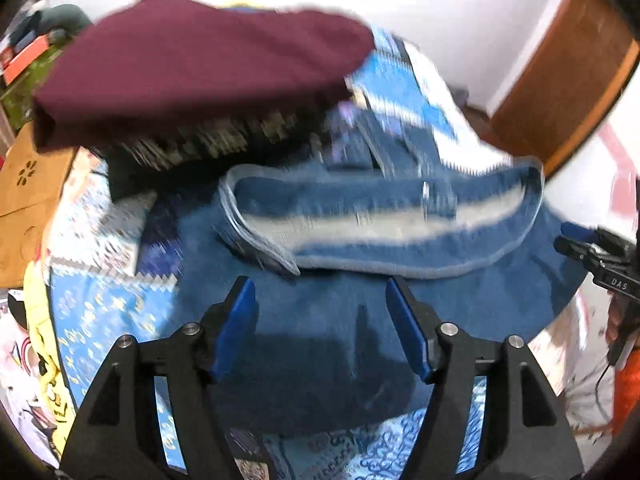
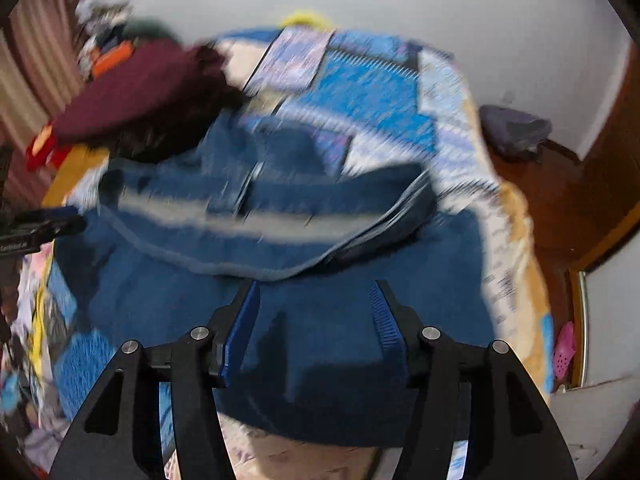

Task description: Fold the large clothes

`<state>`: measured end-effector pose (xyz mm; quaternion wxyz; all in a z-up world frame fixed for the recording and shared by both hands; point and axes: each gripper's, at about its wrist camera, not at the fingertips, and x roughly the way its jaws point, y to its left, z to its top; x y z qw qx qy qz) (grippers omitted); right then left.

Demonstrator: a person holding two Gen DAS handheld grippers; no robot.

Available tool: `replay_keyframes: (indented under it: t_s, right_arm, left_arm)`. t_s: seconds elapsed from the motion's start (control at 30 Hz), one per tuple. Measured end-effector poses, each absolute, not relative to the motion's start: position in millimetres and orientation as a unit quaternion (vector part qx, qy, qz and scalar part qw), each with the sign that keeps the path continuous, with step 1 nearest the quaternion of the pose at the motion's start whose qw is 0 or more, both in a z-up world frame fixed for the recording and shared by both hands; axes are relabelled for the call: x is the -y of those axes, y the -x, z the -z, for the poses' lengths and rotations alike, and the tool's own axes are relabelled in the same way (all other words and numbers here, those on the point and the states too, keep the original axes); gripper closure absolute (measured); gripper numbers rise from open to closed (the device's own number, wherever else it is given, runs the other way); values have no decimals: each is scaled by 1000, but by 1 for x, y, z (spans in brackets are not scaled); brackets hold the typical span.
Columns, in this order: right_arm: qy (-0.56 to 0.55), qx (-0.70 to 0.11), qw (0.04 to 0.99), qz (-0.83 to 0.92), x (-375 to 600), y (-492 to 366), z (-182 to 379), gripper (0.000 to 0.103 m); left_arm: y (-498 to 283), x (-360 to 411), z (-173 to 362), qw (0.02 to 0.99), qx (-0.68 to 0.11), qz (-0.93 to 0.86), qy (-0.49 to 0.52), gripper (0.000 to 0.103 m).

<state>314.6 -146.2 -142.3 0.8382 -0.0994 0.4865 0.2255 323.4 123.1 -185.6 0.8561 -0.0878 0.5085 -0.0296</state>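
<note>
Probably heavy, stiff denim jeans (image 1: 320,320): best pinched at waistband (image 1: 380,228) corners; left gripper (image 1: 320,320) and right gripper (image 2: 316,320) both agape, empty.

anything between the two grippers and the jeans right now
Nothing visible. The left gripper and right gripper both hang open directly over the blue jeans; the maroon garment lies farther back on the bed.

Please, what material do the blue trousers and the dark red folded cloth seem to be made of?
Blue trousers: likely denim, matte, with pale worn seams and a lighter inner waistband. Dark red cloth: probably soft knit or cotton, plain matte surface; blur hides the weave.
</note>
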Motion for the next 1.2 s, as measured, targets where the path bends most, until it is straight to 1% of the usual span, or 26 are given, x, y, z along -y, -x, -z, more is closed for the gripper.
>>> replay_keyframes:
  t_s: [0.13, 0.23, 0.27, 0.33, 0.5, 0.6, 0.7, 0.8, 0.9, 1.2]
  right_arm:
    - [136, -507, 818, -234, 121, -308, 168, 50]
    - [165, -512, 808, -240, 104, -314, 175, 50]
    - [165, -520, 803, -241, 101, -318, 178, 50]
    - [158, -543, 789, -239, 93, -336, 185, 50]
    - [129, -577, 776, -219, 86, -386, 190, 50]
    - [73, -542, 818, -176, 97, -416, 166, 50]
    - [22, -489, 859, -148, 113, -423, 137, 50]
    - [-5, -474, 866, -157, 118, -420, 124, 50]
    - [-7, -476, 863, -171, 117, -408, 124, 50]
    - [59, -467, 852, -230, 86, -341, 139, 50]
  left_arm:
    - [-324, -106, 212, 839, -538, 36, 70, 36]
    - [-330, -99, 220, 844, -535, 26, 39, 36]
    - [-334, -97, 221, 845, -533, 25, 30, 35]
    - [-346, -98, 227, 843, -536, 28, 23, 22]
    - [-390, -105, 230, 837, -546, -10, -19, 21]
    - [-410, -125, 216, 848, -526, -62, -8, 21]
    - [-416, -149, 197, 861, -498, -84, 61, 21]
    - [-409, -161, 185, 865, -485, -77, 104, 21]
    - [-396, -156, 180, 870, -480, -76, 80, 21]
    - [-337, -119, 176, 882, -468, -52, 15, 21]
